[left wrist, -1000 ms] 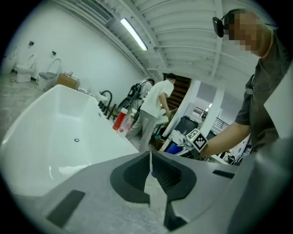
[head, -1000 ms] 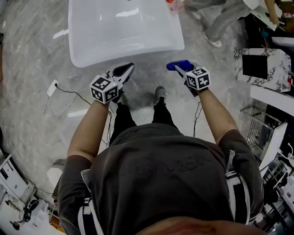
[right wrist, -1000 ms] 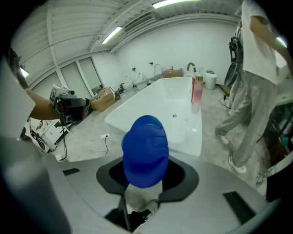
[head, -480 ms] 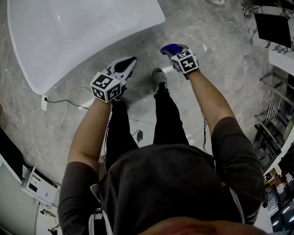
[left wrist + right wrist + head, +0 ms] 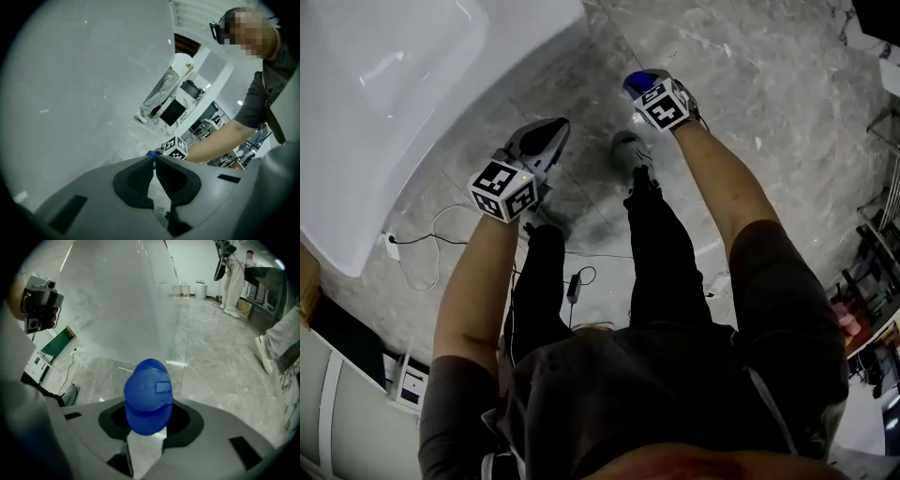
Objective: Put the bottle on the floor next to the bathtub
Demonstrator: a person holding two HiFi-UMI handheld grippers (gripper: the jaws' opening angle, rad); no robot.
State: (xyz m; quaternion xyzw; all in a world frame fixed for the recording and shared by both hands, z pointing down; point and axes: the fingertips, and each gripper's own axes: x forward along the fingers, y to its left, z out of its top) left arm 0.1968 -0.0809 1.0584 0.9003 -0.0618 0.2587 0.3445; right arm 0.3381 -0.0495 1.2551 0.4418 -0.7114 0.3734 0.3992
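Observation:
The bottle [image 5: 147, 397] has a blue cap and a white body. My right gripper [image 5: 149, 420] is shut on it, with the cap sticking out past the jaws. In the head view the blue cap [image 5: 635, 82] shows just ahead of the right gripper [image 5: 641, 89], above the marble floor to the right of the white bathtub [image 5: 412, 112]. The bathtub's wall [image 5: 122, 310] rises close on the left in the right gripper view. My left gripper [image 5: 546, 136] hangs beside the tub's corner; its jaws [image 5: 154, 159] are shut with nothing in them.
A white cable and plug [image 5: 422, 244] and a black adapter [image 5: 573, 286] lie on the floor near my feet [image 5: 628, 150]. Another person [image 5: 232, 277] stands farther off by the furniture. Shelving [image 5: 872, 272] stands at the right.
The view has swung, so the bathtub now lies at the upper left. Both grippers have moved along the tub's side, the right one still carrying the bottle.

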